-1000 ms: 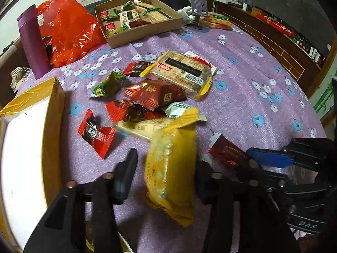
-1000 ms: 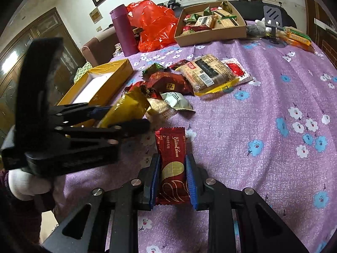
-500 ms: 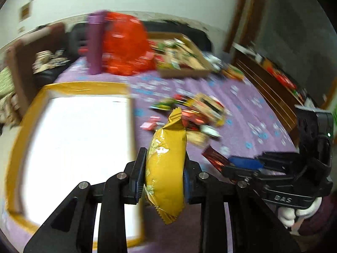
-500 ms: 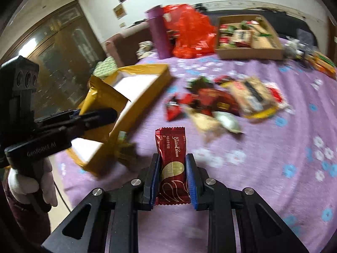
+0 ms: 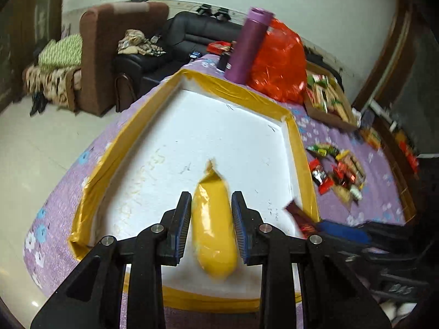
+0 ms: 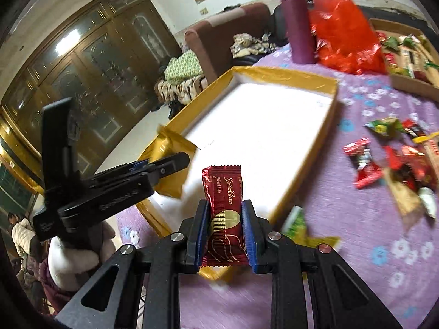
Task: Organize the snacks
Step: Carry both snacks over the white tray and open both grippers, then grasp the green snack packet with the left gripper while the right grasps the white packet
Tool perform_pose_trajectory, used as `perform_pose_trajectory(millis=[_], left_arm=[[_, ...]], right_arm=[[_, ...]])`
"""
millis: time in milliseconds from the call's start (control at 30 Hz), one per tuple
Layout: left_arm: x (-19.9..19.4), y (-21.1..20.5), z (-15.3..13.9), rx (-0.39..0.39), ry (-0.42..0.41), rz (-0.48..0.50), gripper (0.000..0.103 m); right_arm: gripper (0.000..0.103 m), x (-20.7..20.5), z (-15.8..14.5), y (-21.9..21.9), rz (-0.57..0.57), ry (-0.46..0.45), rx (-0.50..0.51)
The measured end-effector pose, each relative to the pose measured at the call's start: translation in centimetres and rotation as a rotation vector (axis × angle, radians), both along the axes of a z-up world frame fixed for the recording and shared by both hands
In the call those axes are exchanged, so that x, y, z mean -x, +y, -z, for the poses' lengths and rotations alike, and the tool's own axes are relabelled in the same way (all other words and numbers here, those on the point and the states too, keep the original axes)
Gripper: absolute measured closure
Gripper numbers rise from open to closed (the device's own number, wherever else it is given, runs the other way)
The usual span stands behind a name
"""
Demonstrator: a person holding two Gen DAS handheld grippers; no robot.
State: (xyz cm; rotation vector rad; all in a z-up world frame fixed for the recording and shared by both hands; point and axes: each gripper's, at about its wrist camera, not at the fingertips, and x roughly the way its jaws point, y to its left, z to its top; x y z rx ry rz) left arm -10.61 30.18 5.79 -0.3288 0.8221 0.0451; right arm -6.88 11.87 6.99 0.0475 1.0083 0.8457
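The left claw [image 5: 211, 227] grips a yellow snack packet [image 5: 214, 224] at lower centre, over the white-floored, gold-rimmed box [image 5: 299, 148], while the right claw [image 6: 225, 230] clamps a dark red wafer bar [image 6: 225, 213] above that box's near corner.

The left gripper [image 5: 211, 224] and the right gripper [image 6: 226, 233] both point steeply downward, each clamped on a packet between its pads.
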Motion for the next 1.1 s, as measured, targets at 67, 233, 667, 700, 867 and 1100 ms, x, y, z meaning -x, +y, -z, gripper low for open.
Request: perform_pose_trajectory(millis=[67,233,667,700,867,1100], left_arm=[[0.5,0.9,0.0,0.03,-0.013,-0.021,0.075],[1.7,2.0,-0.6,0.121,-0.068,-0.042,0.054],[3.8,-1.4,-1.8,0.269,-0.139,0.04,0.048],[3.8,-2.0,-2.0,0.267,-0.139,0.055,0.048],[4.0,-5.0,-2.7,0.235,-0.132,0.138,0.048],[3.9,-8.1,-3.2,0.2,-0.115,0.217,0.045]], right_arm=[[0.075,-0.3,0.5,1.1,-0.003,0.013,0.007],[0.074,-0.7,0.2,1.1,0.009,0.026,-0.021],[0.051,-1.3,0.4,-6.9,0.105,-0.09,0.093],[0.051,-1.1,1.0,-6.8,0.087,-0.084,0.105],[0.048,0.1,2.7,-5.1,0.02,-0.112,0.159],[0.066,-0.5,4.0,-6.2,0.051,-0.105,0.19]])
